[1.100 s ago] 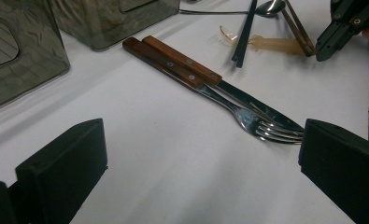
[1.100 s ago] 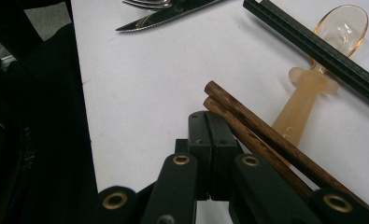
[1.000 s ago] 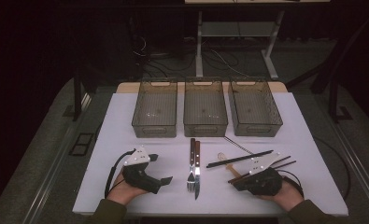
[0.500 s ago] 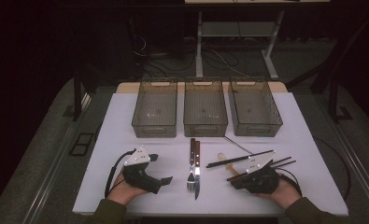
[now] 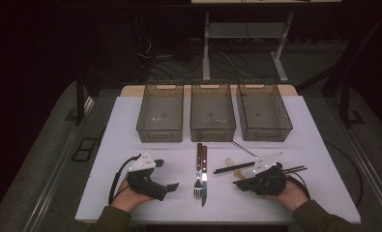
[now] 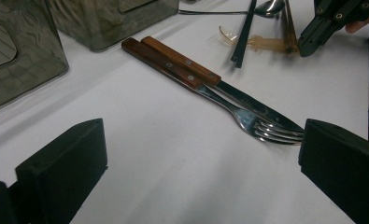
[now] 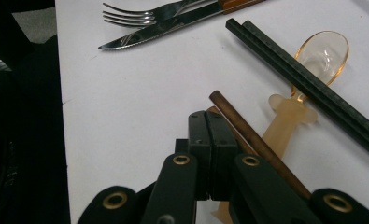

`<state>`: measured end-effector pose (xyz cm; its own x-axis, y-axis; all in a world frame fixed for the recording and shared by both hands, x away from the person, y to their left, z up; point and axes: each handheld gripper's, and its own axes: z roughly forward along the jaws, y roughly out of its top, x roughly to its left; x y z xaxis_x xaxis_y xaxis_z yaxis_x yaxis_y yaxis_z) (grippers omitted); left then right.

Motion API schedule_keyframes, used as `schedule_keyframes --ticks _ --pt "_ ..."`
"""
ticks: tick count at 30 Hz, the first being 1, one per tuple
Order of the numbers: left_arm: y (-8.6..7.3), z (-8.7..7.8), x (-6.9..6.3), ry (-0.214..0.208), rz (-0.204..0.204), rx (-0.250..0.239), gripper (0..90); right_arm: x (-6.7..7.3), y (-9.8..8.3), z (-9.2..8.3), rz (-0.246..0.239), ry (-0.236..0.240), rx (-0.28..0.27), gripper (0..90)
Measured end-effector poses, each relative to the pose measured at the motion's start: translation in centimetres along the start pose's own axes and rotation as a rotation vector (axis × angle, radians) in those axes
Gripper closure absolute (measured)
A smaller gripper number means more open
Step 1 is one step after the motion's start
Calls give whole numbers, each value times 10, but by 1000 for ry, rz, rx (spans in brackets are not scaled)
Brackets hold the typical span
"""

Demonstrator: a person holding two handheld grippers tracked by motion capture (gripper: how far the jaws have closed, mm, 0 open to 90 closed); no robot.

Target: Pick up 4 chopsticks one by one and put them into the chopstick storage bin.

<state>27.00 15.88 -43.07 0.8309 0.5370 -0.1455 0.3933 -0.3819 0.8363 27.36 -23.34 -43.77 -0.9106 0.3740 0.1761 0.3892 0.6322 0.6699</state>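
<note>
A wood-handled fork and knife lie side by side at the middle of the white table. My left gripper rests to their left, open. In the left gripper view its jaws stand wide apart with bare table between them, and the fork tines lie by the right jaw. My right gripper rests to the right, shut. In the right gripper view its jaws meet with nothing between them. A brown chopstick lies against them, beside an amber spoon and black chopsticks.
Three smoky plastic bins stand in a row at the back of the table. A thin metal spoon lies near the right bin. The table's front edge runs just under both hands.
My right gripper has edged slightly to the left along the table, still shut. The left gripper and the cutlery have not moved.
</note>
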Motion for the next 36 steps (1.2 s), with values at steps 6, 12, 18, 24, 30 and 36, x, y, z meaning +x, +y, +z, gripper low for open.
schedule_keyframes --ticks 6,12,18,24,30,36 --pt "0 0 0 0 -1 -1 0 -2 4 3 1 -2 0 896" --pt "0 0 0 0 -1 -3 0 -4 9 7 1 -7 0 896" --pt "0 0 0 0 1 -3 0 -8 13 10 3 -15 -3 896" --pt "0 0 0 -1 1 -3 0 -10 17 14 4 -18 -2 896" --pt "0 0 0 -2 2 -3 0 -14 20 17 12 -26 -5 896" --pt "1 0 0 -2 3 -4 0 -16 25 19 11 -30 -13 896"
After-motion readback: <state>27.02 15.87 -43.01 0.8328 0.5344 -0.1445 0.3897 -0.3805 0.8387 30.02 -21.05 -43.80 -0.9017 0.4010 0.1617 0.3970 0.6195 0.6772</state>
